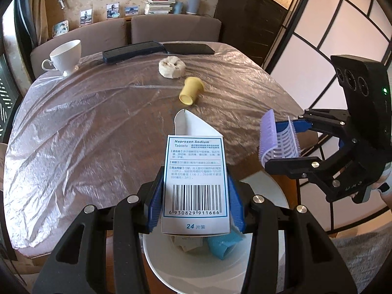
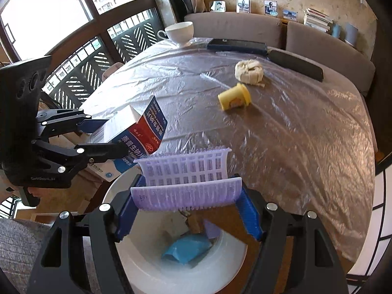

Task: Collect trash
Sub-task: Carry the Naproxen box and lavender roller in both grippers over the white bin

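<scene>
My left gripper point(image 1: 196, 196) is shut on a white and blue medicine box point(image 1: 196, 183) with an open flap, held above a white bin point(image 1: 196, 269) just off the table's near edge. The box also shows in the right wrist view point(image 2: 137, 132). My right gripper point(image 2: 186, 196) is shut on a purple hair roller point(image 2: 186, 178), also above the bin point(image 2: 186, 276); the roller shows in the left wrist view point(image 1: 279, 139). Blue and tan trash lies inside the bin. A yellow cup point(image 1: 190, 90) lies on its side on the table, with a crumpled beige wad point(image 1: 171, 67) behind it.
The table point(image 1: 85, 122) is covered in clear plastic film. At its far edge stand a white teacup point(image 1: 65, 57), a dark blue case point(image 1: 132, 51) and a black phone point(image 1: 188, 48). Brown chairs, books and photos lie beyond. A window is at left in the right wrist view.
</scene>
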A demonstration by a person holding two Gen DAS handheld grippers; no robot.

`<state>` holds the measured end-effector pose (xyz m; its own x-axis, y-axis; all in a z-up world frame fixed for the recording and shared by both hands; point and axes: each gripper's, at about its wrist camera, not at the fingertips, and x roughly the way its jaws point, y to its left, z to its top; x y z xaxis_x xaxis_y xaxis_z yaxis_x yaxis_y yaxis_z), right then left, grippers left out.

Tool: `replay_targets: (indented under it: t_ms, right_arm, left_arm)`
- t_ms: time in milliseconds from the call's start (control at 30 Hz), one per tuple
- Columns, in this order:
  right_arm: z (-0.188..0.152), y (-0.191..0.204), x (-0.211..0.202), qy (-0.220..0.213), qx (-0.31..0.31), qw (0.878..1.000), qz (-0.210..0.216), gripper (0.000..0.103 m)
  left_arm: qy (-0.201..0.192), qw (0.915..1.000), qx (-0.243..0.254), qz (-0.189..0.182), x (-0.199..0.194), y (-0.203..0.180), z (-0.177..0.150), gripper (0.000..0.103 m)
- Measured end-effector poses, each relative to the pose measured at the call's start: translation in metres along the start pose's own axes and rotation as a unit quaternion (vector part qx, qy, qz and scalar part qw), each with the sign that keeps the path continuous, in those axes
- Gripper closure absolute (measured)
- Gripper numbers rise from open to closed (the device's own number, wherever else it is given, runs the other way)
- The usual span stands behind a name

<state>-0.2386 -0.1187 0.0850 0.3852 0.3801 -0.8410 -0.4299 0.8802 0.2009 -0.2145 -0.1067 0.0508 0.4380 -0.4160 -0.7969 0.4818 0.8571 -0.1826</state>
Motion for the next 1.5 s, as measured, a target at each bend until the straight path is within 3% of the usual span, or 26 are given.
replay_targets:
  t_ms: [967,1500]
  right_arm:
    - [-0.054,0.011,0.024,0.065,0.009,0.998,0.017,0.033]
    - [-0.076,0.017,0.059,0.099,0.009,0.995,0.004,0.033]
  left_arm:
    - [0.063,0.9959,0.059,-0.028,0.004,-0.022,-0.061,0.055]
    - [0.102,0.9931,0.055,-0.019,0.040,-0.016,-0.079,0.055]
